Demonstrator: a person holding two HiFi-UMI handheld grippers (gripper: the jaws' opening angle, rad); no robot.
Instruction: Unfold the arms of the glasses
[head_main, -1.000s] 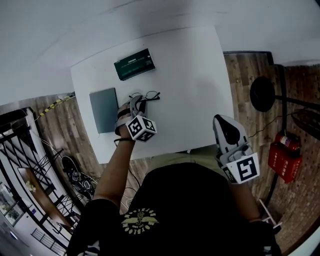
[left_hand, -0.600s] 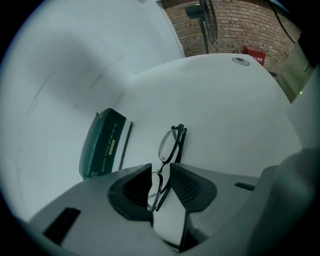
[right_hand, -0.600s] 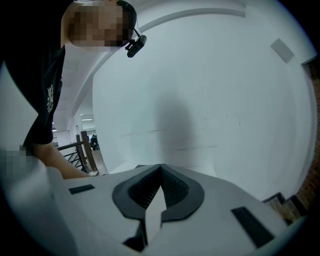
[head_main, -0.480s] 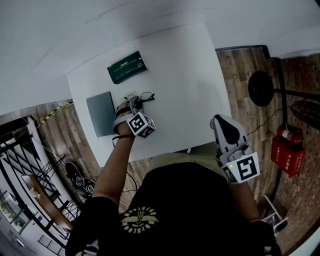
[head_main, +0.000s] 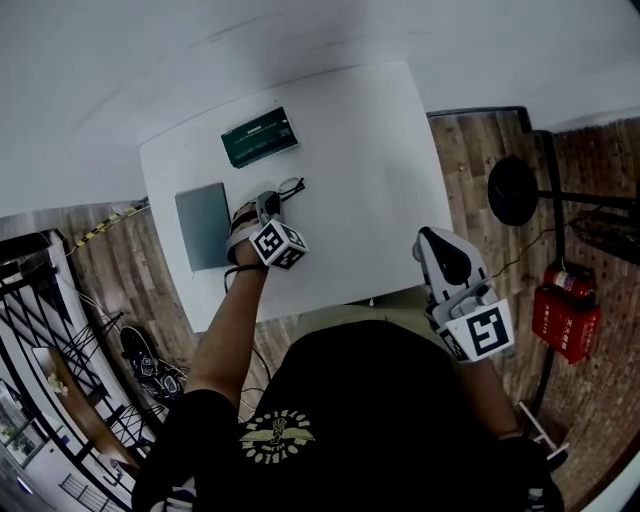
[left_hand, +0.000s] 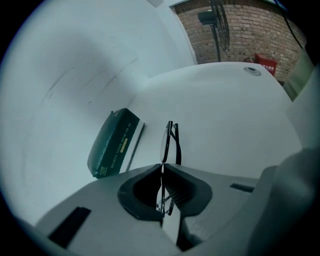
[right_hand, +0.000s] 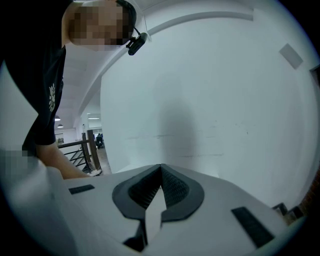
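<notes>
Left gripper (left_hand: 161, 170) stays clenched on the glasses (left_hand: 166, 142), just on the near side of the green box (left_hand: 112, 142), as before. Right gripper (right_hand: 160, 170) remains clamped shut and empty, well right of the box.

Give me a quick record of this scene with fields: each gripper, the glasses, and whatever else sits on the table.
left gripper: shut on the glasses, at the white table
right gripper: shut, nothing between its fingers, held off the table's near edge
glasses state: seen edge-on, arms appear folded against the frame
also on table: green box; grey flat case
</notes>
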